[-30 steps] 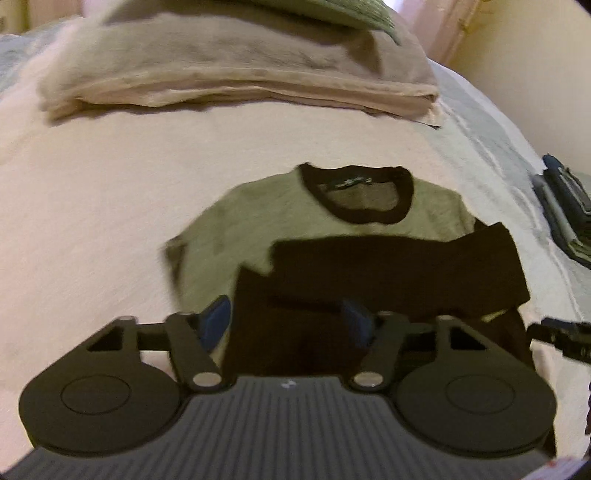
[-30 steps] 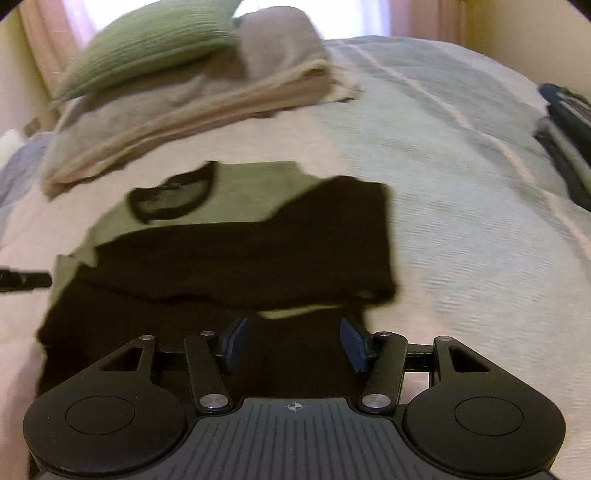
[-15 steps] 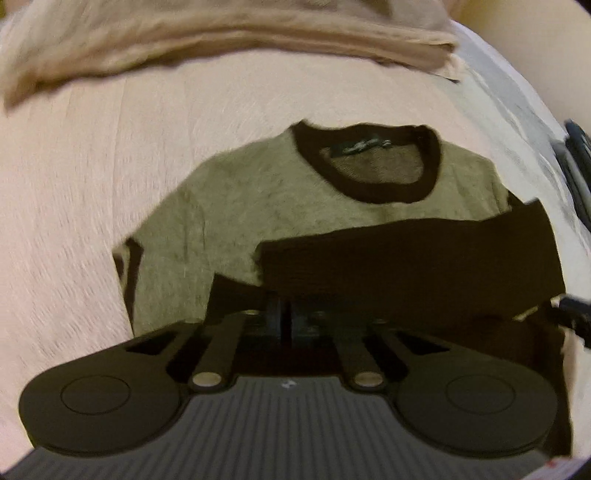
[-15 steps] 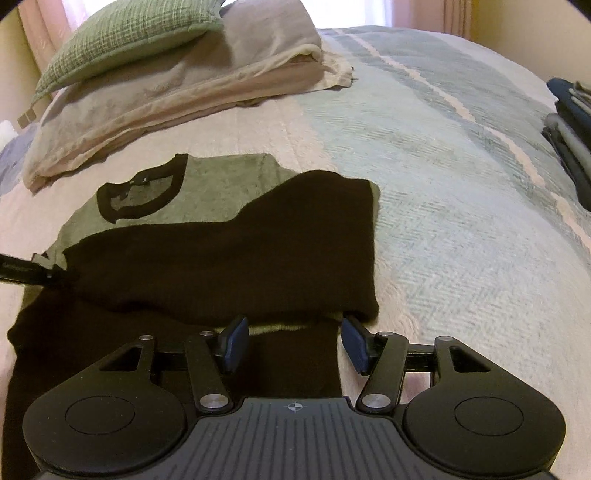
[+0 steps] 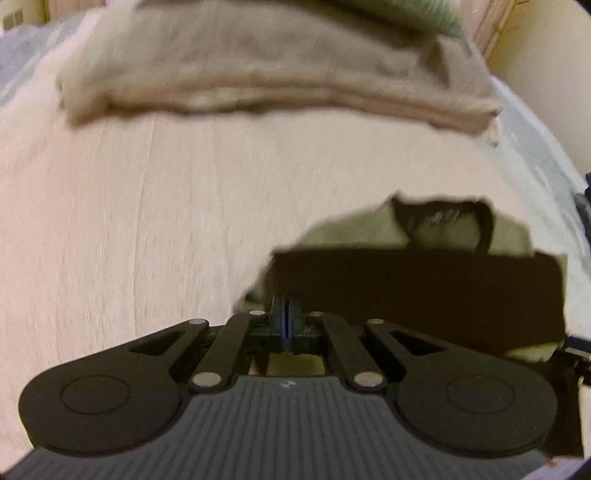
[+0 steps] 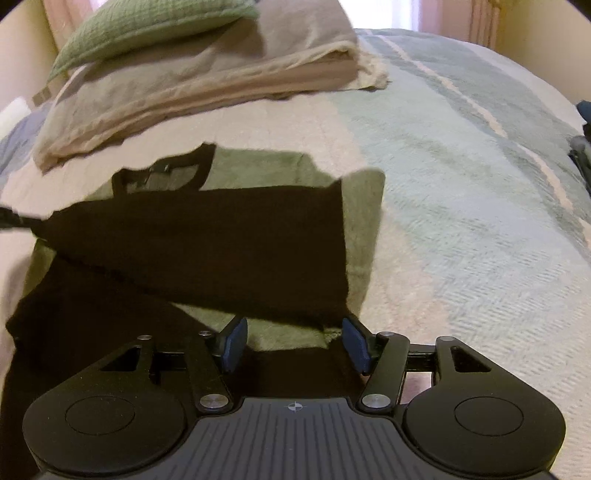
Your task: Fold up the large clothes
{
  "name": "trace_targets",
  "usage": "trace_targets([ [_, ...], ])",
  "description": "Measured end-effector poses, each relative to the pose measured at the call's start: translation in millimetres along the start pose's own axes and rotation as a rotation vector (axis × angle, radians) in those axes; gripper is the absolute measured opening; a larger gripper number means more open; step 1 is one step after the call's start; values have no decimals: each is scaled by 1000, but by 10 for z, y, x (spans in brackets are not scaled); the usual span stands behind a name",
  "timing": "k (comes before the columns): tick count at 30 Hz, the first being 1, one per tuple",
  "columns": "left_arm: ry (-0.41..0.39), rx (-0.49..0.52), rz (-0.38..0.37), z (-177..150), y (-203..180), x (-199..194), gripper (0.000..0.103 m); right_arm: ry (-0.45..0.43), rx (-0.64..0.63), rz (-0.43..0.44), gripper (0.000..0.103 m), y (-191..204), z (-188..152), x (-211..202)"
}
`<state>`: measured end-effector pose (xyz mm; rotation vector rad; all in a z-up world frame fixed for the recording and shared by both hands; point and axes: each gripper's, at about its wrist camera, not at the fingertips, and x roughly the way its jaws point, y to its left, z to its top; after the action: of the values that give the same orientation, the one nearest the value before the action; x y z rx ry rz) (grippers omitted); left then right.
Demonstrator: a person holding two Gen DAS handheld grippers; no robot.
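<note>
An olive sweater (image 6: 266,166) with a dark brown collar and dark sleeves lies on the bed. A dark brown part of it (image 6: 203,240) stretches across the body, just below the collar. My left gripper (image 5: 284,314) is shut on the sweater's left edge, where the dark fabric (image 5: 424,291) begins. In the right wrist view the left gripper (image 6: 11,219) holds that dark corner raised at the far left. My right gripper (image 6: 291,345) is open over the sweater's near right part, with olive and dark cloth between its pads. It also shows as the right gripper (image 5: 574,354) at the frame's edge.
Folded beige blankets (image 6: 192,81) with a green pillow (image 6: 147,26) on top lie at the head of the bed. The bedspread (image 6: 461,184) runs pale pink to blue-green on the right. A dark pile of clothes (image 6: 583,147) sits at the far right edge.
My left gripper went from open to shut on the sweater and pulled its dark edge up towards the collar. The right gripper stayed open near the sweater's near right part.
</note>
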<state>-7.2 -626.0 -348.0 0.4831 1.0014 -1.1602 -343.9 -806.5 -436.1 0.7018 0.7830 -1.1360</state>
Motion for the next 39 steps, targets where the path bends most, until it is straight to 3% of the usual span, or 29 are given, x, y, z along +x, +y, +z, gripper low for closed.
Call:
trace_targets([
  [6,-15,23,-4,-7,-22,38,0,14,-37,-7,57,5,50,62],
  [12,-13,61,8,7,-33,26,0,-83,16,-40,57,-163,298,46],
  [17,9,75,22,-83,-31,51,0,-132,76,-98,57,-398,622,263],
  [22,15,84,35,-96,-54,101,0,-75,14,-136,55,-540,886,712],
  [24,18,76,36,-95,-53,75,3,-91,17,-156,55,-599,962,721],
  [30,-8,82,79,-158,-52,-233,6,-155,69,-101,55,-582,923,174],
  [35,-55,98,27,-129,-186,-283,6,-72,32,30,55,-342,630,146],
  [39,-11,117,-22,-90,-272,93,8,14,34,70,55,-354,474,453],
])
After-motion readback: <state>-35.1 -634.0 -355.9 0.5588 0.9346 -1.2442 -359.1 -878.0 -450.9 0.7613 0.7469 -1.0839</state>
